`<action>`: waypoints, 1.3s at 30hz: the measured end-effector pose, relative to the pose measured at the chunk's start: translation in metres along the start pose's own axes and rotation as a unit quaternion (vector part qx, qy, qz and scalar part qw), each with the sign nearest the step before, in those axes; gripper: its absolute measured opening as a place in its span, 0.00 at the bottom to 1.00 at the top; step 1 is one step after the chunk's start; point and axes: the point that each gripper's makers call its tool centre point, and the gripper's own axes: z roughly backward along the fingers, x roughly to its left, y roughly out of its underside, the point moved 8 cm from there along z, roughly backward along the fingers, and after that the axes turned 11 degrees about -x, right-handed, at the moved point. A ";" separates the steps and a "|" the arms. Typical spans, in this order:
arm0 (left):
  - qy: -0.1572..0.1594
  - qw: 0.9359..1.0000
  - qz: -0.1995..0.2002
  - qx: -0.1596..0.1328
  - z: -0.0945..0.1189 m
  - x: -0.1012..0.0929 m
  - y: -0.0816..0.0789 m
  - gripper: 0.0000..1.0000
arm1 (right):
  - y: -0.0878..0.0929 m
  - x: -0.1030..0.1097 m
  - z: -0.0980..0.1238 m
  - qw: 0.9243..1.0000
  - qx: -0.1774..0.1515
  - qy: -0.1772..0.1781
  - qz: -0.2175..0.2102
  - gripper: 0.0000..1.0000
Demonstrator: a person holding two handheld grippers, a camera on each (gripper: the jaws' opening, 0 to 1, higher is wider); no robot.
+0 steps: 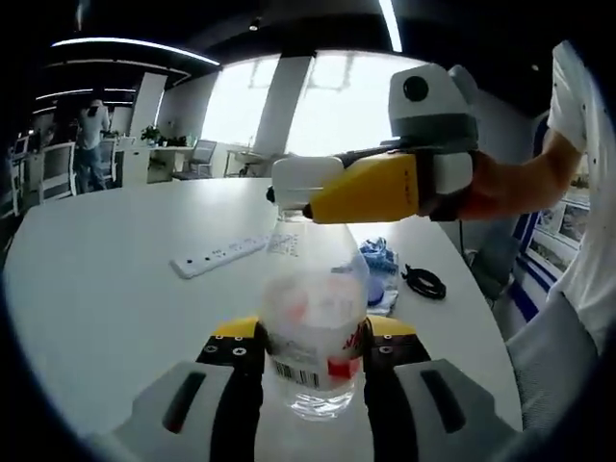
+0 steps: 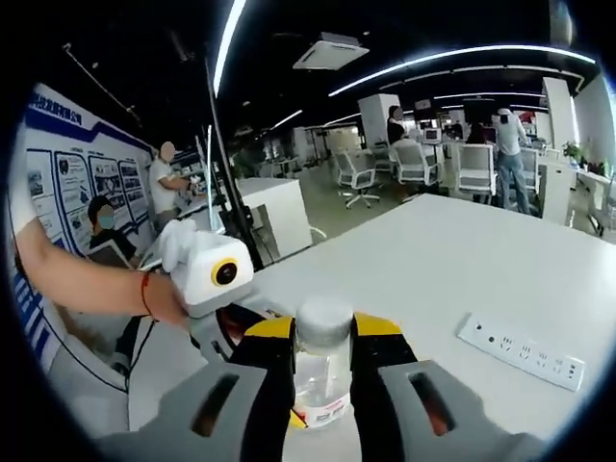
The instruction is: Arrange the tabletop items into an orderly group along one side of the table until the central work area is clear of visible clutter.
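A clear plastic water bottle (image 1: 313, 327) with a red and white label stands on the white table (image 1: 96, 298). My left gripper (image 1: 313, 339) is shut on the bottle's lower body, its yellow-tipped jaws pressed against both sides. My right gripper (image 1: 289, 192) reaches in from the right, held by a hand, and its jaws close around the top of the bottle. In the right gripper view the bottle's white cap (image 2: 324, 322) sits clamped between the jaws of my right gripper (image 2: 322, 335). My left gripper (image 2: 217, 289) shows just behind and to the left, in a person's hand.
A white power strip (image 1: 217, 255) (image 2: 520, 351) lies flat on the table beyond the bottle. A crumpled blue item (image 1: 380, 262) and a coiled black cable (image 1: 423, 281) lie near the right edge. Office chairs, desks and people stand far off.
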 end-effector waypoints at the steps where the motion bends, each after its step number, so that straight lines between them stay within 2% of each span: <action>1: 0.000 1.000 -0.002 0.000 0.000 0.000 0.000 0.39 | 0.000 0.000 0.000 1.000 0.000 0.002 0.005 0.19; 6: 0.005 1.000 -0.016 -0.007 -0.001 -0.001 -0.002 0.39 | 0.000 0.006 0.001 0.999 -0.014 0.008 0.046 0.19; 13: 0.003 0.999 -0.039 0.005 -0.001 -0.001 0.004 0.39 | 0.008 0.015 0.000 0.995 -0.014 0.006 0.096 0.19; 20: 0.003 0.999 -0.041 0.008 -0.001 -0.002 0.008 0.39 | 0.011 0.016 0.001 0.993 -0.008 0.005 0.119 0.19; 39: 0.011 0.998 -0.051 0.020 0.000 -0.007 0.018 0.39 | 0.022 0.022 0.008 0.990 0.010 0.000 0.139 0.19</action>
